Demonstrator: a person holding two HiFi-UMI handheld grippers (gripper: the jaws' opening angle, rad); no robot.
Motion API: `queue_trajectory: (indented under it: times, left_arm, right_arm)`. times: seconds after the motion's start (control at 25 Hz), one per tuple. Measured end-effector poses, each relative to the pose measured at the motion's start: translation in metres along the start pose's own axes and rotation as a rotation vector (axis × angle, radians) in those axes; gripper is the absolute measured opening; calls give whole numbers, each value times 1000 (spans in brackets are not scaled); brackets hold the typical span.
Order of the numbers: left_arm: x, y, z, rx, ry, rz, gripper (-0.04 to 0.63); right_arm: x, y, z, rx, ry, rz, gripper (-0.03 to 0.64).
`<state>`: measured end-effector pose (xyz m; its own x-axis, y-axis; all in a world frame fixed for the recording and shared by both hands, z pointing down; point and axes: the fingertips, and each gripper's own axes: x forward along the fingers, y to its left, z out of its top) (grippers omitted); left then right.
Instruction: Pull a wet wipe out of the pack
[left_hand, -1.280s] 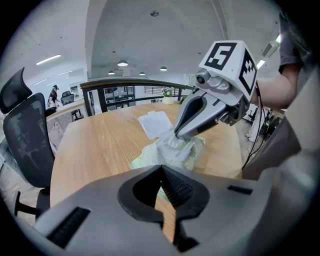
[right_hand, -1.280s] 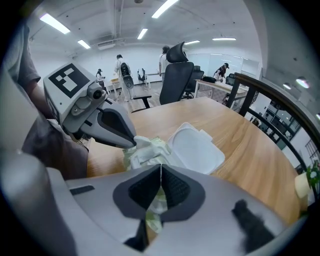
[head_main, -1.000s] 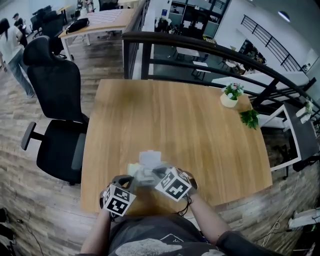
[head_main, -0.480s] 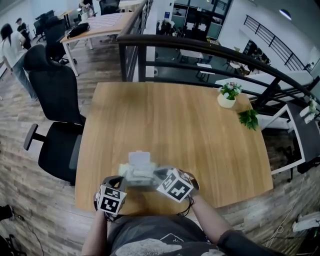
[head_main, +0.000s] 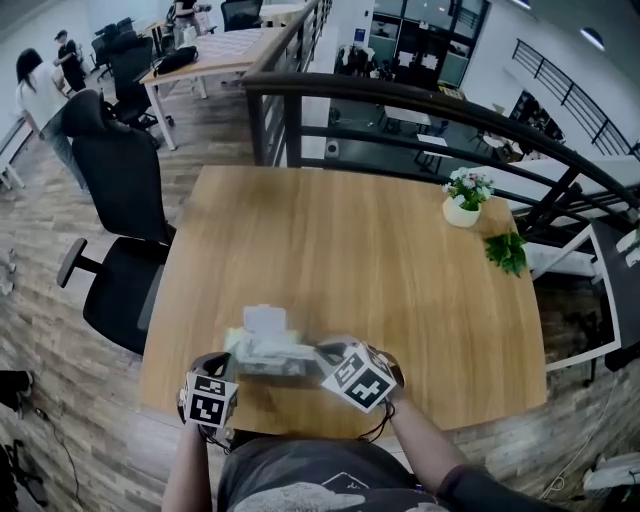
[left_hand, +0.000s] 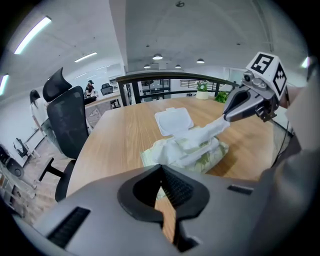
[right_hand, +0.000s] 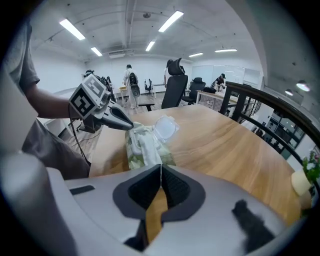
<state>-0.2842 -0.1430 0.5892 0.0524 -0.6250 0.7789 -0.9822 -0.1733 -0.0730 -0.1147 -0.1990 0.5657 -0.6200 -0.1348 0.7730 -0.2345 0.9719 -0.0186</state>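
At lower left of the head view the left gripper (head_main: 232, 362) is clamped shut on the edge of the pack (head_main: 268, 354), near the desk (head_main: 400, 250) front. Rightward, the wet wipe (left_hand: 205, 132) is pinched taut in the jaws of the right gripper (left_hand: 227, 117) — it could be torn, or the pack dragged, if snagged.

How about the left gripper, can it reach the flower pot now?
Probably not: the left gripper grips the wipe pack at the near edge of the table; the flower pot stands near its far right corner.
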Motion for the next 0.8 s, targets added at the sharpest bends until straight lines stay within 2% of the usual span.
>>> queue_trajectory:
  times: [0.24,0.48,0.64,0.8]
  left_arm:
    - [-4,4,4,-42,-1,68,15]
    - [-13,9,-6,-56,23,138,15]
    - [-31,7,-7,-111,-34,137,15]
    - [-55,-2,-4,-175,-127,125,15]
  right_arm:
    - [-16,-2,12,35,-156,85,25]
    - [-29,-4,32,52,-239,123,26]
    - [-31,1,44,34,-262,121,26]
    - [-30,18,44,3,-248,119,26]
